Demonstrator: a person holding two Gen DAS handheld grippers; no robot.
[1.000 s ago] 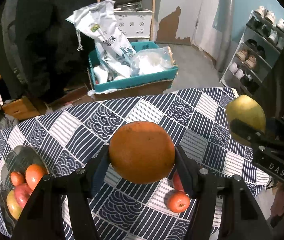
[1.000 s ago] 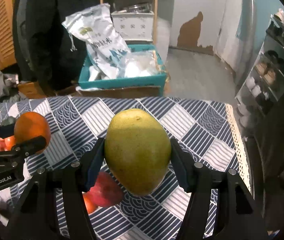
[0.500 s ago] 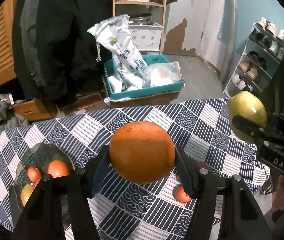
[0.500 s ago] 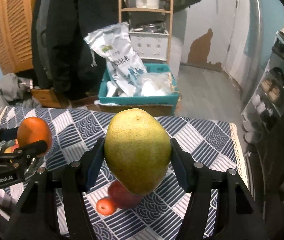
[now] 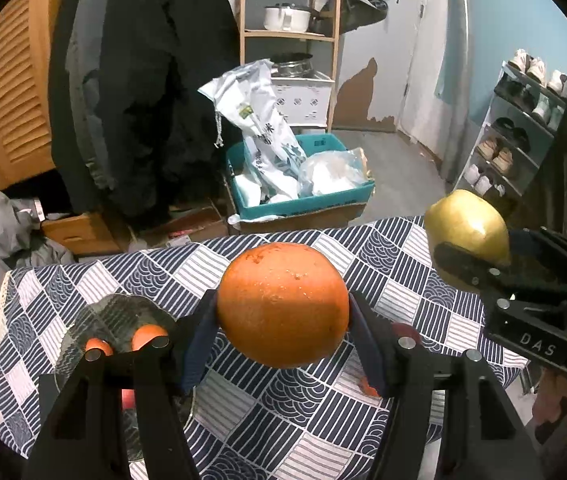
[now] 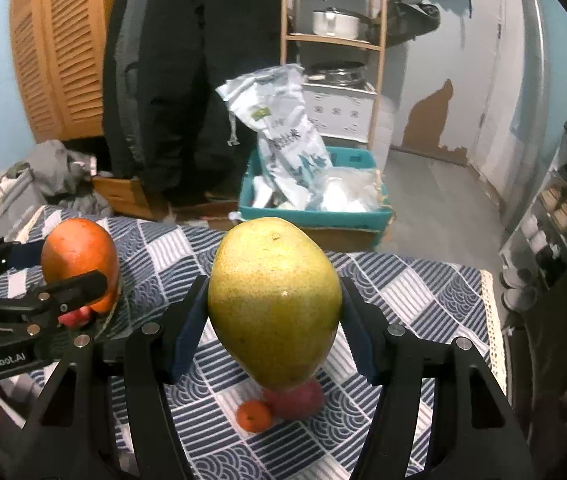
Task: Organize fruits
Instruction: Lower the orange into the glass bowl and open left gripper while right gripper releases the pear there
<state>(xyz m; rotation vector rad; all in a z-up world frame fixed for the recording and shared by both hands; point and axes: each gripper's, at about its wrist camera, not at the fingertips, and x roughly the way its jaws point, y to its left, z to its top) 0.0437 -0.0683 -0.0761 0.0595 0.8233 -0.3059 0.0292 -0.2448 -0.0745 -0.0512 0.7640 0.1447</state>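
Fingers, left gripper [image 5: 283, 344]: clenched on the orange [image 5: 282, 305], carried in the air above the desk [image 5: 383, 264], one pad on each flank of the fruit

Fingers, right gripper [image 6: 273, 328]: clenched on the mango [image 6: 274, 304], likewise in the air; long axis of the fruit roughly upright, narrow end down, pads bearing on its sides

Desk: covered in a blue-and-white patterned cloth, carrying everything below

Plate [image 5: 123, 312]: dark glass, at the left part of the desk, below and to the left of the orange; already holds small orange and reddish fruits, partly hidden by the left gripper. Judged the collecting point

Relation governing the coming move: the plate lies to the left of both grippers. The left gripper is much the nearer, almost over its rim; the right must cross the desk leftward, so the orange likely goes down first

Red apple [image 6: 295, 400]: loose on the cloth beneath the mango, well apart from the plate

Small tangerine [image 6: 253, 416]: loose, touching or just beside the apple; both not yet gathered
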